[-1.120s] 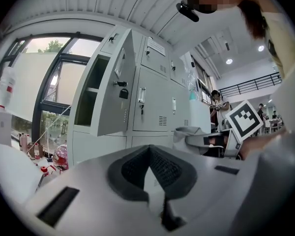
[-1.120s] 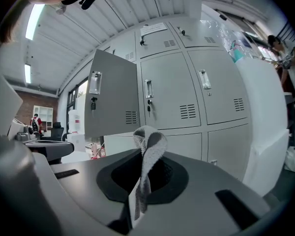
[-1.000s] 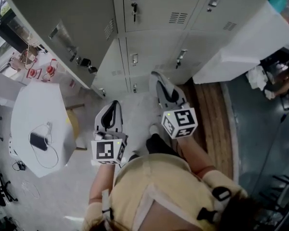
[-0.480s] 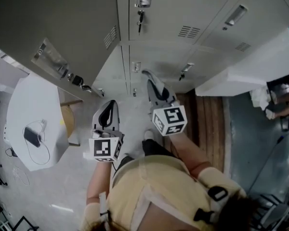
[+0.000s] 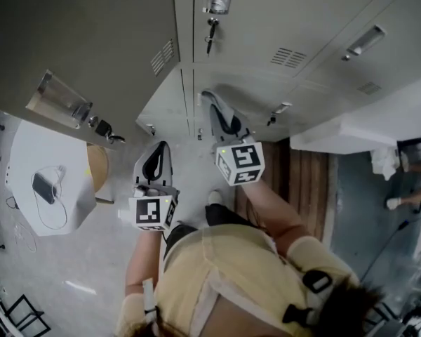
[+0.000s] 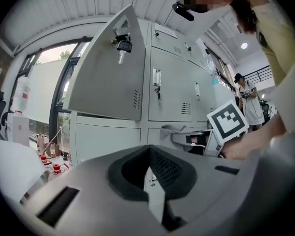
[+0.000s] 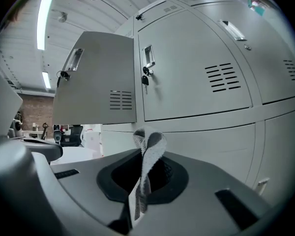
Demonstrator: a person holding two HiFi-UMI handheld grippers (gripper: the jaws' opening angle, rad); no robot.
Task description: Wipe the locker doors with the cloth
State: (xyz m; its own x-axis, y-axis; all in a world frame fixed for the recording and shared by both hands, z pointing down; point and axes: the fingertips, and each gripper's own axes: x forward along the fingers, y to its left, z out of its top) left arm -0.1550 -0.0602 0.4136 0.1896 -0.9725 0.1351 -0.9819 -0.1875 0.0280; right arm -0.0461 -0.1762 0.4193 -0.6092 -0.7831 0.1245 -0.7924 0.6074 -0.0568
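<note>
Cloth [image 7: 148,149]: narrow pale grey strip, clamped in right gripper [image 5: 216,107], jaws closed tight on it. Loops up past the tips in the right gripper view and folds over toward 1 o'clock. Contact with any door not clear. Not made out with certainty in the head view.

Locker doors [image 7: 196,73]: grey metal bank, filling the right gripper view from 12 round to 4 o'clock. Closed door straight ahead carries a louvre vent and a key [image 7: 145,77] in its lock. Open door [image 7: 96,80] stands swung out at 10 o'clock of the cloth, vent slots near its lower edge.

Head view: right gripper points toward the lockers at 12 o'clock of frame centre, marker cube [image 5: 240,163] facing up. Left gripper [image 5: 158,153] sits at 8 o'clock of the right one, farther from the lockers, near the open door's lower edge. Jaws drawn together to a thin slit, nothing between them. Faces the lower locker row in its own view, open door and hanging keys [image 6: 122,44] at 11 o'clock.

White table [image 5: 52,153] at 9 o'clock in the head view, dark device with cable [image 5: 42,187] on top. Wooden floor strip [image 5: 305,184] at 3 o'clock.
</note>
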